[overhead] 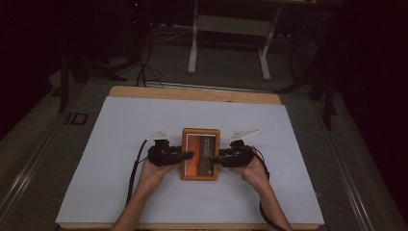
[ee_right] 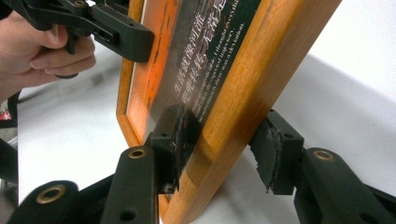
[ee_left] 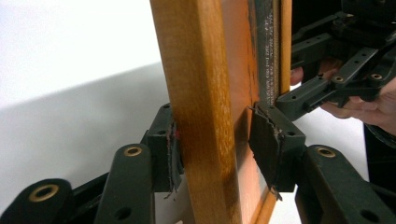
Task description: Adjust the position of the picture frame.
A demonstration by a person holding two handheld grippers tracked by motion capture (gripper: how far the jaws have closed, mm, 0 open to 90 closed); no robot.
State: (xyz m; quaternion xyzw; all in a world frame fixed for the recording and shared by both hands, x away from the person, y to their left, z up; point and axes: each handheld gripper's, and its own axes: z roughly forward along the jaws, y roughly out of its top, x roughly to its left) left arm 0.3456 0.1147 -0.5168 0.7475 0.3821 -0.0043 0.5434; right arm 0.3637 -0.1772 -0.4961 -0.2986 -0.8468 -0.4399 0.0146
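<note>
Wooden picture frame w/ orange print, lying on white desk between both tongs.

Left tongs at frame's left edge, reaching in from left. In left gripper view: frame's wooden rail betw. the two pads; one pad tight against rail's outer face, other pad on the print side, slight gap visible there, so not clearly clamped. Jaws roughly half open.

Right tongs at frame's right edge, opposite left tongs. In right gripper view: one pad touching the print face, other pad standing clear of rail's outer side. Jaws wide, rail betw. them, no grip.

Frame spans gap from one set of tongs to the other; each set visible across frame in other's view. Hands behind tongs, near desk's front edge.
</note>
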